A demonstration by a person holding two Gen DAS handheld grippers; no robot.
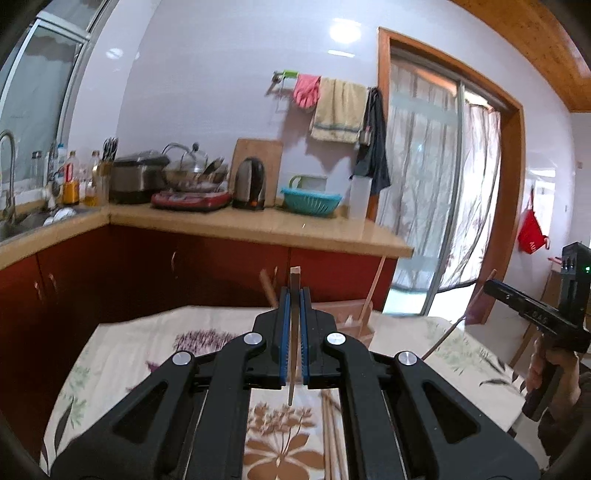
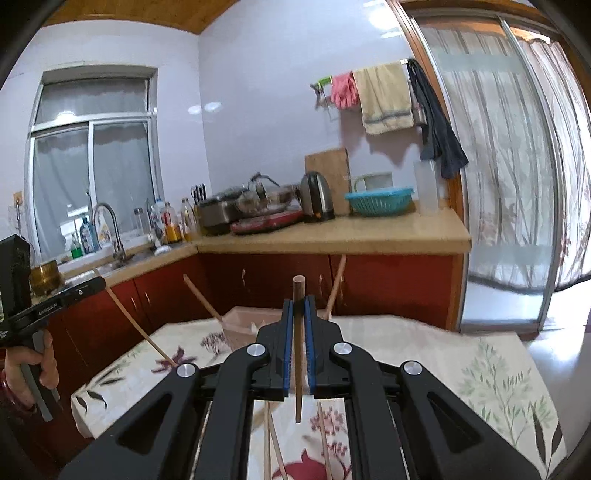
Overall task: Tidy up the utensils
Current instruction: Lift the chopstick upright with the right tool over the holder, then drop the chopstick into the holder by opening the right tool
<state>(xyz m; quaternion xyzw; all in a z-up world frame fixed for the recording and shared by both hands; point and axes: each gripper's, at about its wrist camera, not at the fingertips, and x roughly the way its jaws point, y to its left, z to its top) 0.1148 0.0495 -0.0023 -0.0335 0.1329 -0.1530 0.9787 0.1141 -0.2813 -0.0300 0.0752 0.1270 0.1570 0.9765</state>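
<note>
Btwn each tool's (image 1: 294, 295) blue pads, one upright chopstick (image 1: 293, 332).

Daylight floods in through the sheer curtain (image 1: 436, 184) on the sliding door, and it's bright, nearly washed out there, same through the window (image 2: 92, 162) over the sink. A round glare spot sits high on the glossy wall (image 1: 345, 31), with smaller ones in the right wrist view. The hanging towel (image 1: 338, 110) throws a soft shadow on that wall. Fisheye bending is strong: the door frame (image 1: 515, 177) bows, corners go black. Motion blur smears the pots (image 2: 258, 195) on the counter and the table's far edge, while the near black linkage stays crisp
</note>
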